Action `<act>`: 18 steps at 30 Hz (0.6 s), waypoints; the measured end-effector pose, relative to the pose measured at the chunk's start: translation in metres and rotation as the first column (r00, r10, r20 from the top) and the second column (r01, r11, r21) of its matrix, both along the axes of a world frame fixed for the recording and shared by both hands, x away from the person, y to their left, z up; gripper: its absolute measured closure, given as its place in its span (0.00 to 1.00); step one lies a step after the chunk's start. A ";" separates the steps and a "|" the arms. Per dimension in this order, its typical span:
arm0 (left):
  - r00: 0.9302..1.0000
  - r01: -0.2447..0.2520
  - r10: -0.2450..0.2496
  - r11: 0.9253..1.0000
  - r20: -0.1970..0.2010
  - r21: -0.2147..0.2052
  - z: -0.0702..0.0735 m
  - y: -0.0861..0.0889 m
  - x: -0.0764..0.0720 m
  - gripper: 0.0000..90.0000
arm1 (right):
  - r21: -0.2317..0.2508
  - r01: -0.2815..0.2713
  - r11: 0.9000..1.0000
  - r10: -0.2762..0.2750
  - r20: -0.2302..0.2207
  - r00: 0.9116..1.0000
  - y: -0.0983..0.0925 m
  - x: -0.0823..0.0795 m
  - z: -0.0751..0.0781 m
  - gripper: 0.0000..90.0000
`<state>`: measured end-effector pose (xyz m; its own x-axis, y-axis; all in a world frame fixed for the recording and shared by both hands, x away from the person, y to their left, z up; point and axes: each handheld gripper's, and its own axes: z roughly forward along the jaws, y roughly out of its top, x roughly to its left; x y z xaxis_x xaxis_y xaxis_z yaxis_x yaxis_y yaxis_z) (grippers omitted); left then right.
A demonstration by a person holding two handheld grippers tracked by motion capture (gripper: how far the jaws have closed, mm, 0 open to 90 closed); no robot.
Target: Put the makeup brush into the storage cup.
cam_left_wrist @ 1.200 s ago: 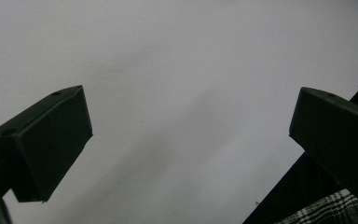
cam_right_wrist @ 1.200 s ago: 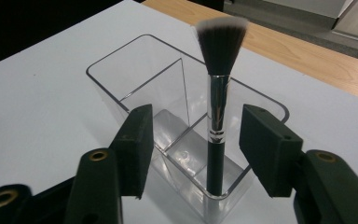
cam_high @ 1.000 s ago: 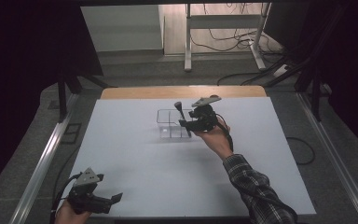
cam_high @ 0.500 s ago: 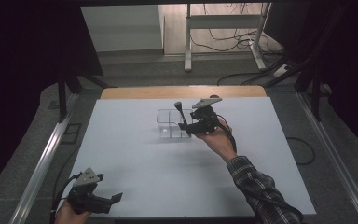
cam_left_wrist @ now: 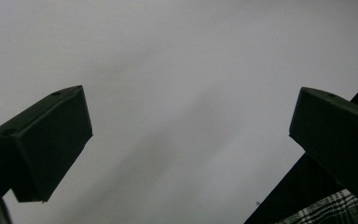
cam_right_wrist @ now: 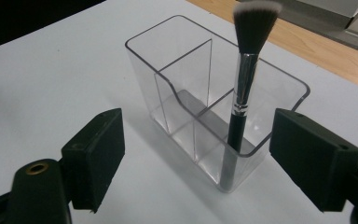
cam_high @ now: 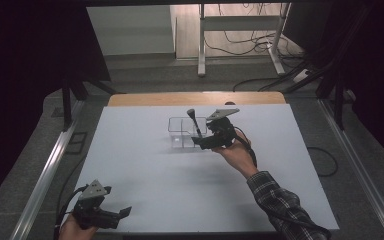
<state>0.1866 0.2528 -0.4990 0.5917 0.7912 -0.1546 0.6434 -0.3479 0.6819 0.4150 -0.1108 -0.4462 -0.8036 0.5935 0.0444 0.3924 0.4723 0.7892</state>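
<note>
The right claw (cam_right_wrist: 196,158) is opening wide, releasing the brush (cam_right_wrist: 241,105), light and stiff, graspable mid-handle, leaning in the organizer (cam_right_wrist: 279,81).

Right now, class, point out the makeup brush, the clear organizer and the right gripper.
makeup brush (cam_right_wrist: 244,79), right gripper view, on its silver ferrule.
clear organizer (cam_right_wrist: 168,44), right gripper view, on its far rim.
right gripper (cam_high: 198,143), high view, midway between its open fingertips beside the organizer.

In the high view the left hand (cam_high: 70,229) is cut off by the bottom edge. The brush (cam_right_wrist: 242,93) loses its bristle tips at the top edge of the right gripper view, and its handle blurs behind the clear organizer (cam_right_wrist: 182,84) wall
</note>
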 end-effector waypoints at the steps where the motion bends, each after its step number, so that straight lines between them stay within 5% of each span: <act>1: 1.000 0.000 0.000 1.000 -0.001 0.001 0.000 0.000 0.000 0.00 | 0.004 0.000 1.000 0.000 -0.004 1.000 0.000 -0.001 0.000 0.18; 18: 1.000 0.001 -0.001 1.000 -0.001 -0.007 0.001 0.000 0.000 0.00 | -0.015 -0.013 1.000 0.012 -0.037 0.999 -0.009 -0.011 -0.005 0.02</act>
